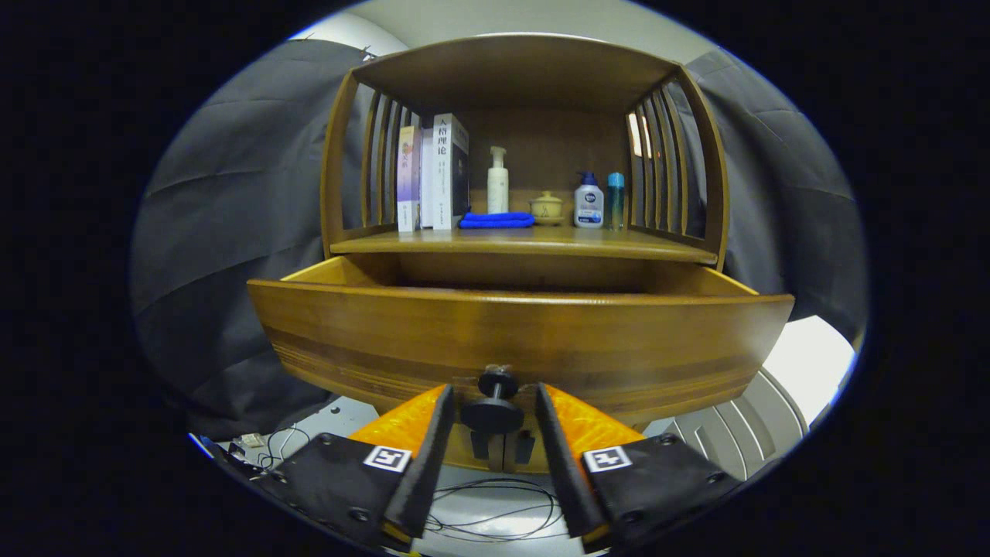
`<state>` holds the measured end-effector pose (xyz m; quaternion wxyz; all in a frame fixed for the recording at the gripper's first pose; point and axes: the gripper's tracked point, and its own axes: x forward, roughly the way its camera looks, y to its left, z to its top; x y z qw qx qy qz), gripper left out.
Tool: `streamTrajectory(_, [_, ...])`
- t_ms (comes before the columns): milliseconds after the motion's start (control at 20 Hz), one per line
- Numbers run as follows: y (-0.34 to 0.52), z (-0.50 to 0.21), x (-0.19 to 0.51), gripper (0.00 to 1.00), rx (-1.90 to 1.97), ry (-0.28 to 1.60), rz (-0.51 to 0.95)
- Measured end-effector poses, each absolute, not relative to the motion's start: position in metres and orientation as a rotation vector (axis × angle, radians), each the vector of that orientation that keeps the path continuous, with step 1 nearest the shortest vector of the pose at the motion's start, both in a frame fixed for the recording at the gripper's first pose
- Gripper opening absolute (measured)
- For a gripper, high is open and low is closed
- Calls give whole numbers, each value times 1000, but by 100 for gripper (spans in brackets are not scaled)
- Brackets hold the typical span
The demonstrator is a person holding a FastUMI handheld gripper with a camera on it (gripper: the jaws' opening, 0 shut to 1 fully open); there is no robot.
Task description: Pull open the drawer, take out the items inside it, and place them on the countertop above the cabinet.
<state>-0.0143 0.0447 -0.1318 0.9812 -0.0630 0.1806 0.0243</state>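
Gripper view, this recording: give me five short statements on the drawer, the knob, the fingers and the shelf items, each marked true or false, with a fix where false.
1. The drawer is pulled out from the cabinet. True.
2. The gripper is clamped on the blue cloth. False: the cloth lies on the countertop beyond the fingers, next to the books.
3. The black knob sits between the two fingers. True; the fingers stand apart on either side of it, not pressing on it.
4. The white pump bottle lies on its side. False: it stands upright.
5. The drawer's contents are plainly visible. False: its front panel hides the inside.
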Motion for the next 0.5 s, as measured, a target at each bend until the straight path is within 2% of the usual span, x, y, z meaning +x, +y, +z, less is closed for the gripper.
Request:
streamTrajectory(200, [44,-97,-13,95,-126,285,61])
streamTrajectory(500, [35,-33,10,96,-108,197,72])
